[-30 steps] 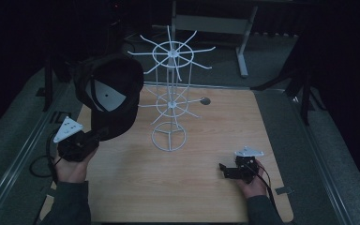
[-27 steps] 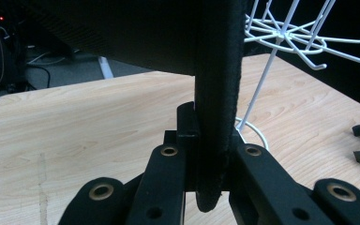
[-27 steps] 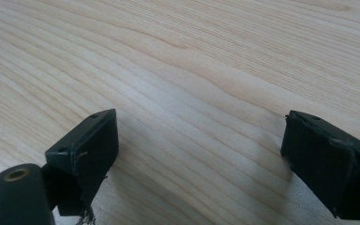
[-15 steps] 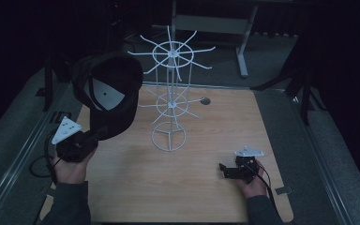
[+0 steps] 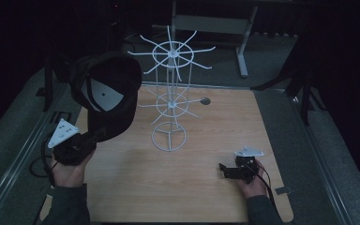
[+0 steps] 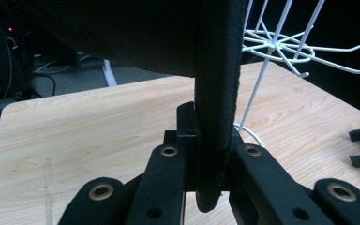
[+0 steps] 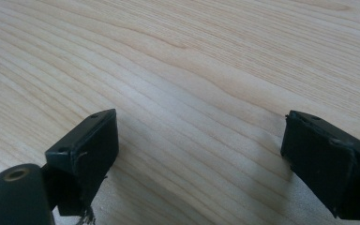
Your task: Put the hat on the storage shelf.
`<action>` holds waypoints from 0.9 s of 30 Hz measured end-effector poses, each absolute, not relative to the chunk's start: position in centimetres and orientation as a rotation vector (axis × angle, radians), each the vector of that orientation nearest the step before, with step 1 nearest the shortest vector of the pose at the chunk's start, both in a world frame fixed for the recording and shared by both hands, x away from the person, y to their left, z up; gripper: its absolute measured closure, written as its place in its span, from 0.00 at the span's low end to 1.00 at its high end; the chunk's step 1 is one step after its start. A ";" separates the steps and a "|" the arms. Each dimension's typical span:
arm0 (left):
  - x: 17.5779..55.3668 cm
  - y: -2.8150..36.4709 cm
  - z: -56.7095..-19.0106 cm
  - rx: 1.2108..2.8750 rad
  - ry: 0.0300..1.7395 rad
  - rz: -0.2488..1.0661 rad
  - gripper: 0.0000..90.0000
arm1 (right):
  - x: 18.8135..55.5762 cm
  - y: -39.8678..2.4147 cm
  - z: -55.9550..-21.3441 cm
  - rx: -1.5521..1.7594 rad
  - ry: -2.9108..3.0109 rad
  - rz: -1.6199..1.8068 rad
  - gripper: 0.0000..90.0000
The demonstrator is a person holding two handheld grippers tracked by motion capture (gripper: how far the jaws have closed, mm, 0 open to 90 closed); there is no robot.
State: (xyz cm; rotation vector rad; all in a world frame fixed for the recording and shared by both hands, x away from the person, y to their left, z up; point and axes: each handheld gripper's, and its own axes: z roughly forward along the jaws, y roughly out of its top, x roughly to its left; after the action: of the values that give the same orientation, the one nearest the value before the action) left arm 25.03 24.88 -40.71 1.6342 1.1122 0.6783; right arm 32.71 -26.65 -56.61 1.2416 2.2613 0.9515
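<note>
Black fabric of a cap (image 5: 105, 96) hangs in the air at about 10 o'clock from the white wire rack (image 5: 170, 101), its brim edge clamped between the left tongs (image 6: 211, 154), which hold it up over the wooden surface (image 5: 197, 187). The right tongs (image 7: 199, 154) rest low at 4 o'clock of the rack's base, their 2 jaws wide apart with bare wood between them.

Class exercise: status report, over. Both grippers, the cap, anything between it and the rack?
Left gripper shut on black cap brim, cap aloft. Right gripper open, resting on table. Path to white wire rack clear.
</note>
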 end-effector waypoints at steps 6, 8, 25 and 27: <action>24.7 24.9 -40.6 1.629 1.111 0.682 0.96 | 32.7 -26.7 -56.6 1.241 2.261 0.952 0.13; 24.7 25.0 -40.6 1.628 1.110 0.681 0.96 | 32.7 -26.7 -56.6 1.242 2.261 0.952 0.12; 24.1 25.2 -40.3 1.602 1.096 0.641 0.96 | 32.7 -26.7 -56.6 1.242 2.261 0.953 0.12; 24.1 25.3 -40.2 1.600 1.093 0.636 0.96 | 32.7 -26.6 -56.6 1.242 2.260 0.953 0.13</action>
State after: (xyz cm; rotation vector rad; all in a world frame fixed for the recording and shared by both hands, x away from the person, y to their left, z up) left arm 24.12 25.28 -40.24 1.5996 1.0935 0.6362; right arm 32.70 -26.65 -56.61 1.2422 2.2604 0.9526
